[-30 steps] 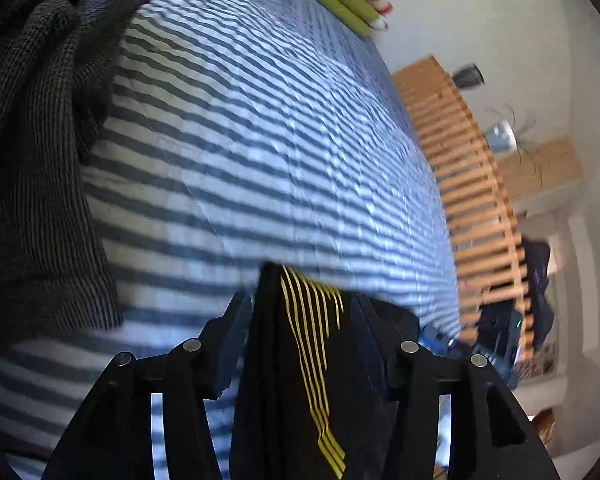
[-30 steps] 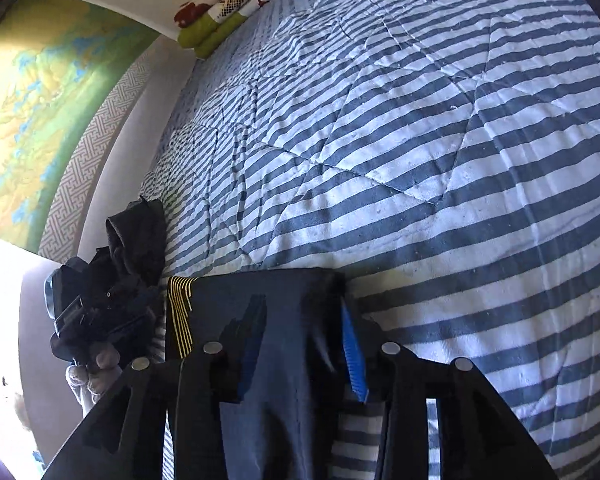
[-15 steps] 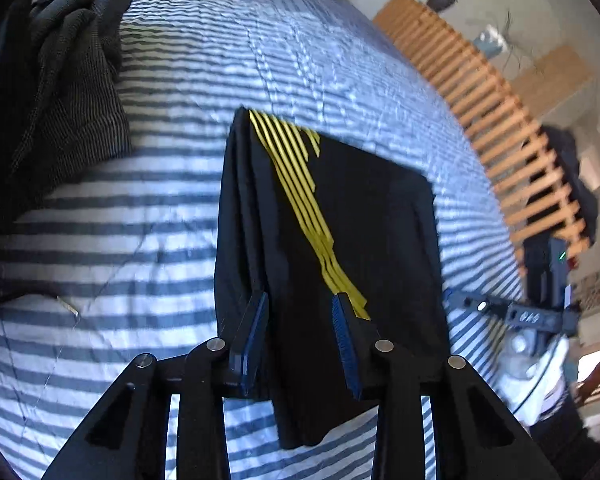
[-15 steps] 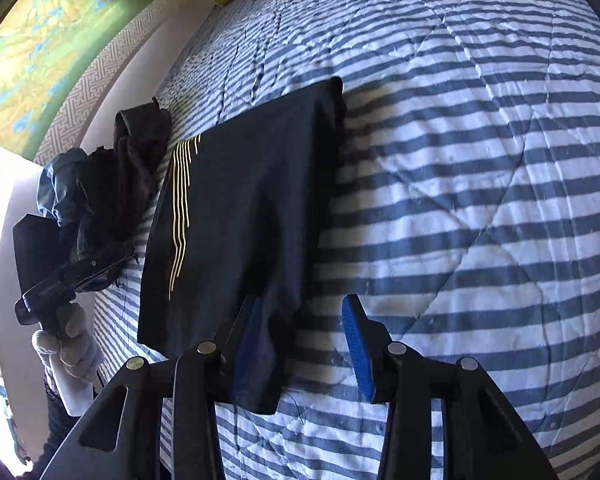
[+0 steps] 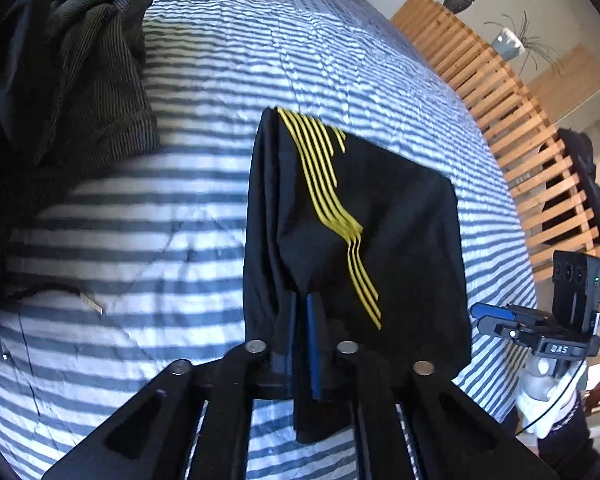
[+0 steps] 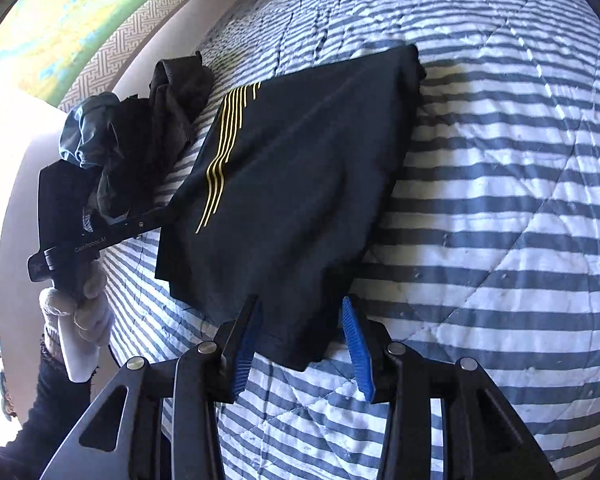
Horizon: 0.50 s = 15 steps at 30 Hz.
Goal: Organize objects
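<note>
A folded black garment with thin yellow stripes lies flat on the blue-and-white striped bedspread. My left gripper is at the garment's near edge. Its jaws are closing, and a raised fold of the black cloth is pinched between the blue pads. In the right wrist view the same garment reaches down to my right gripper, which stands open. The garment's near corner lies loose between the blue pads without touching them. A gloved hand holds the left gripper at the garment's left side.
A heap of dark clothes lies on the bed to the left of the garment. A thin cord with a tag trails over the bedspread. A wooden slatted frame runs along the bed's right side. A painted wall borders the left.
Both grippers have drawn back from over the garment to its near edge, so it now shows whole. The left jaws have narrowed onto a fold. The right jaws have stayed apart.
</note>
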{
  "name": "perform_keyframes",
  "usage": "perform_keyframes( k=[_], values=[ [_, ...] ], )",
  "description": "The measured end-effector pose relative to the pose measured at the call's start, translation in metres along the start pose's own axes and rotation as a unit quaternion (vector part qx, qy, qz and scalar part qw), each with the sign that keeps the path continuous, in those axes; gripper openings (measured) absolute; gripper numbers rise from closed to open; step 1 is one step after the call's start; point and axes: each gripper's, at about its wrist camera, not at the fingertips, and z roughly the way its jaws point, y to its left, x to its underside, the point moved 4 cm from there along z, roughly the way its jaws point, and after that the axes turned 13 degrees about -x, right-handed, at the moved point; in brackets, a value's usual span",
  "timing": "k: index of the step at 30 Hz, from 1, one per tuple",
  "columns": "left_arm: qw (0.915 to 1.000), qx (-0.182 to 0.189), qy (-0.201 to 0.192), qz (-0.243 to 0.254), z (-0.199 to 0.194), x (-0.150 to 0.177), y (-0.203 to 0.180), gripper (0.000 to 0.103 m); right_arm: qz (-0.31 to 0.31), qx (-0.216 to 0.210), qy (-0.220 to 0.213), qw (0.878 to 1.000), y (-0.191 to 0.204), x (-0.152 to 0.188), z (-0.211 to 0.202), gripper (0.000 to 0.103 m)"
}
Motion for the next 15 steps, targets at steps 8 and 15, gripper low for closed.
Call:
perform_keyframes(
  k=[8,15],
  values=[
    [0.999,-0.011,-0.014,-0.042,0.041,-0.065,-0.002,0.07,0.027,0.065,-0.096,0.993,-0.04,-0.06,-0.023,0.044],
    [0.9979,-0.003,-0.006,-0.064,0.077,-0.075,-0.001,0.071,0.063,0.051,-0.117,0.99,-0.07,-0.101,-0.006,0.045]
  ],
)
